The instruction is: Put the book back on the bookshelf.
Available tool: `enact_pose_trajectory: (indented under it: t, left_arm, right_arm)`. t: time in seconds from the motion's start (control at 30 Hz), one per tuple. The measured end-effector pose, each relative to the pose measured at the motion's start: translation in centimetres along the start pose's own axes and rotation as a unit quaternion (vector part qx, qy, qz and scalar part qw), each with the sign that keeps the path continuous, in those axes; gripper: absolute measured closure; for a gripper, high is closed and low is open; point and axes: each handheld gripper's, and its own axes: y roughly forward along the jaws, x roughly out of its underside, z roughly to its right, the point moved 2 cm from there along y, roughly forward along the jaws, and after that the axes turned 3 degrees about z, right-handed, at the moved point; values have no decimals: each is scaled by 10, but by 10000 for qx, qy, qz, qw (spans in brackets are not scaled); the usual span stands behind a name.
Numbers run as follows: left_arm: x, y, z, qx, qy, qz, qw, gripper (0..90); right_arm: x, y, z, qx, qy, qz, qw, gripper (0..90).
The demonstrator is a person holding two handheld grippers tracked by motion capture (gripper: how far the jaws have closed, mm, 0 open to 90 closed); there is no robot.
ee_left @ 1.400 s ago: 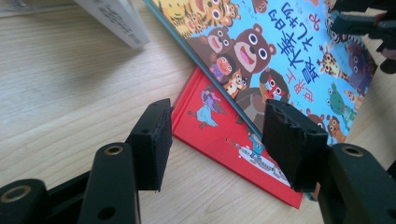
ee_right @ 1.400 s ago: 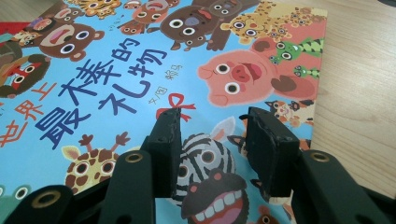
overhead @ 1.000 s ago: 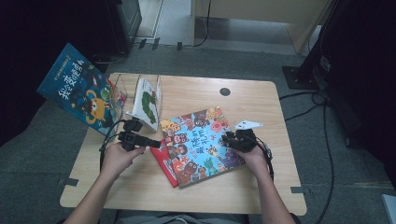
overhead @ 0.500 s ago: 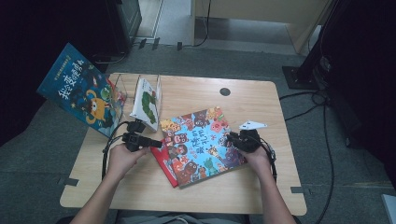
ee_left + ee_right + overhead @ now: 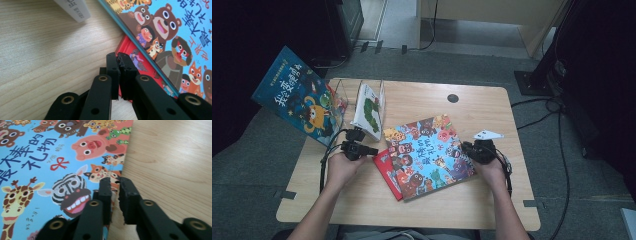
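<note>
— Left gripper (image 5: 119, 56): what is it doing?

— Its jaws have just been closing and are now sitting pressed together, tips over the corner of the red book (image 5: 140, 65) that is peeking out from under the blue picture book (image 5: 175, 32). I cannot tell whether a thin edge of the red cover is caught between them.

— And the right gripper (image 5: 115, 181)?

— Its jaws have been closing too, with a narrow slit showing between them. They are straddling the right edge of the blue picture book, where cover meets wooden table (image 5: 170, 157). Whether the pads are pinching that edge, I cannot tell.

— Where are the books lying?

— In the high view, the blue picture book (image 5: 429, 150) is lying tilted in the middle of the table (image 5: 472, 205), on top of the red book (image 5: 387, 167). Both hands are staying at its two sides, left gripper (image 5: 371, 150) at the left, right gripper (image 5: 466, 148) at the right.
</note>
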Motion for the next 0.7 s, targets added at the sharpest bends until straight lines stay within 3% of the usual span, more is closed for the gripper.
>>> enact_pose_trajectory:
  t: [0.07,0.17,0.4,0.7]
  left_arm:
    - [0,0,-2,-22,29,-45,10000,900]
    - [0,-2,-6,61,-142,49,9999,900]
    - [-1,5,-10,87,-129,6,9999,899]
    - [0,9,-12,-32,-131,22,9999,899]
  right_arm:
    - [1,-2,3,21,72,-8,10000,849]
    - [3,-3,5,68,72,-40,9999,858]
    - [7,-1,7,100,99,-149,9998,854]
    - [10,0,8,93,105,-260,9996,856]
